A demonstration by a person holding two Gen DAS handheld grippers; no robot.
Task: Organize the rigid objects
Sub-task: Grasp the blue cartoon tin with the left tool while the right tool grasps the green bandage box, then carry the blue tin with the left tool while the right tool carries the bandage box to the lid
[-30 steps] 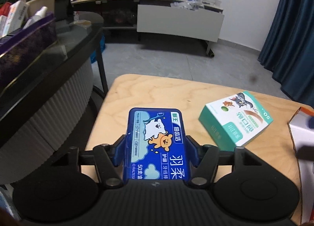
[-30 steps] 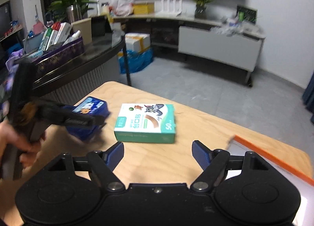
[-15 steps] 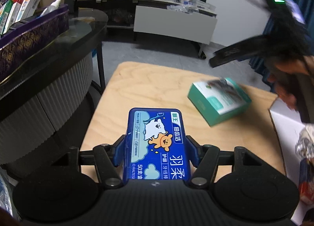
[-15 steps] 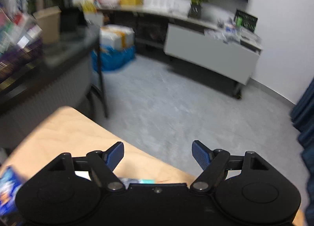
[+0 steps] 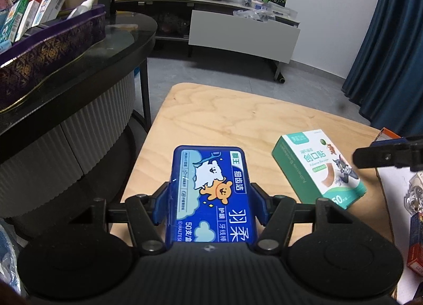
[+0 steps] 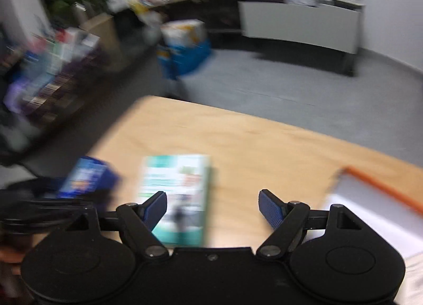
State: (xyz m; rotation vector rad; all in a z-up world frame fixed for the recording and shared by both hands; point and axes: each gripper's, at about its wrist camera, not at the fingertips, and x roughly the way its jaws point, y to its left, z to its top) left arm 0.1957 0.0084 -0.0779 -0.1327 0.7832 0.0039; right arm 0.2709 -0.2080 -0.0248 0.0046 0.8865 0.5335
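My left gripper (image 5: 210,205) is shut on a blue box with a cartoon bear (image 5: 211,194) and holds it over the near left part of the wooden table (image 5: 238,119). The blue box also shows, blurred, in the right wrist view (image 6: 86,178). A green and white bandage box (image 5: 318,168) lies on the table to the right of it; it shows blurred in the right wrist view (image 6: 177,194), just ahead of my right gripper (image 6: 212,205), which is open and empty. One finger (image 5: 380,155) of the right gripper reaches in from the right edge of the left wrist view.
A white box with an orange rim (image 6: 375,199) sits at the table's right, with small items in it (image 5: 416,199). A dark glass counter (image 5: 79,67) with a purple tray of boxes (image 5: 39,48) stands on the left. Grey floor and a TV cabinet (image 5: 243,30) lie beyond.
My right gripper swung back down toward the table and now sits just behind the bandage box. The bandage box has turned and shifted. My left gripper keeps hold of the blue box.
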